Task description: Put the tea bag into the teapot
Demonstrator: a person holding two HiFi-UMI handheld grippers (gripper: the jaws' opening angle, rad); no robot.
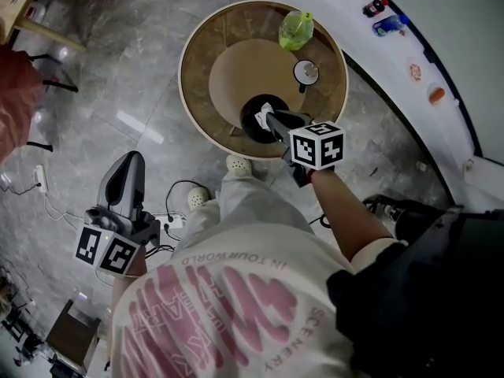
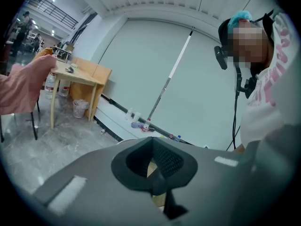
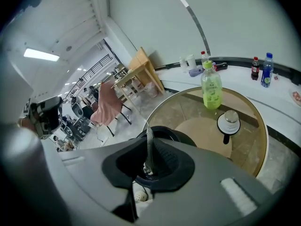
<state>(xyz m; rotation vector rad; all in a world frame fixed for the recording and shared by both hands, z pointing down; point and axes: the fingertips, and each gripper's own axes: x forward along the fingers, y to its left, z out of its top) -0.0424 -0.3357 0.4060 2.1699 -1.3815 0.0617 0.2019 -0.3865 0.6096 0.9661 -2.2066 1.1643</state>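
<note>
The tea bag is pinched between the closed jaws of the right gripper and is seen edge-on as a thin pale strip that rises from the pads. In the head view the bag is seen as a white scrap over the dark mouth of the teapot, which stands directly beneath this gripper's tips on a round tan mat. The teapot's mouth is uncovered; its lid is laid on the mat ahead of the jaws and to their right. A green bottle is stood further ahead, near the far edge of the round glass table. Two small bottles are set on a white ledge beyond the table. The left gripper is held well apart from the table, at the person's side, its jaws drawn together on nothing. A wooden table is seen ahead of it, to the left.
</note>
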